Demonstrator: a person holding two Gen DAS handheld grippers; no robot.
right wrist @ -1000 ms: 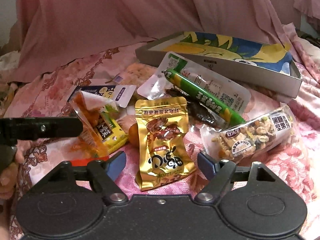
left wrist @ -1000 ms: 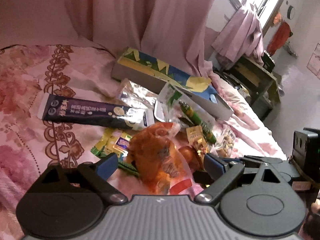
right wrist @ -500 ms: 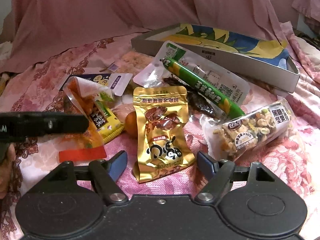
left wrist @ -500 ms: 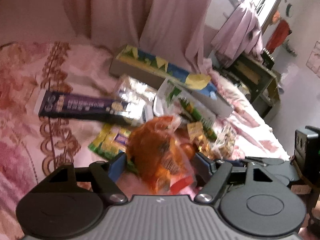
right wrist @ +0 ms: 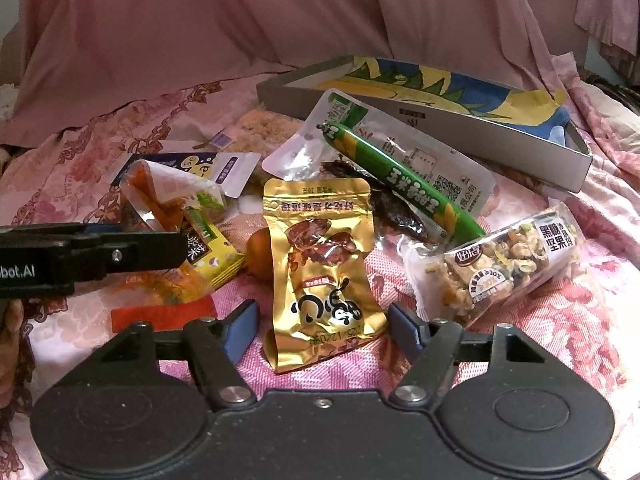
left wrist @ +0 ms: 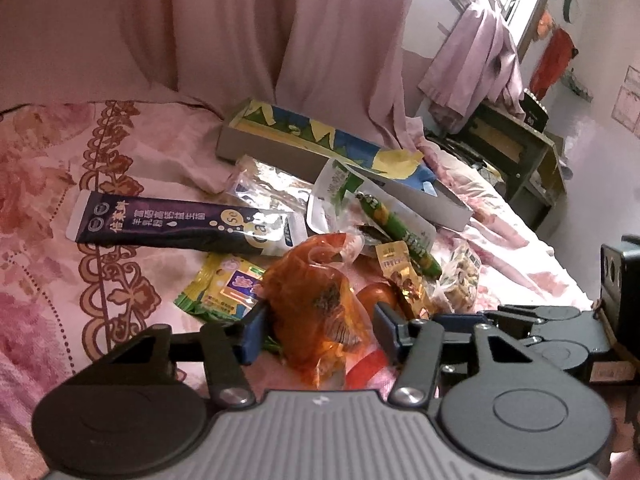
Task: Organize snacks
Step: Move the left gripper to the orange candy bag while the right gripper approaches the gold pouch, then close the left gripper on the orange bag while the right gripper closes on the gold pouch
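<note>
Landmark: the box (right wrist: 432, 120) at the back of the bed (left wrist: 48, 208).

Orange pouch (left wrist: 316, 304) lies in front of the box, at the near left of the snack pile. It sits between the fingers of the left gripper (left wrist: 316, 330), whose jaws have just been closing; the left pad looks to touch it, the right pad stands just clear, so no grip yet.

Gold pouch (right wrist: 324, 276) lies nearer than the box, with the corn sausage (right wrist: 404, 182) between them. Right gripper (right wrist: 320, 330) straddles its lower end, jaws just narrowed, pads clear of the foil.

Judgement: both pouches are light, soft and slick, and will crumple. Pinch the flat sealed edge, not the bulging middle.
</note>
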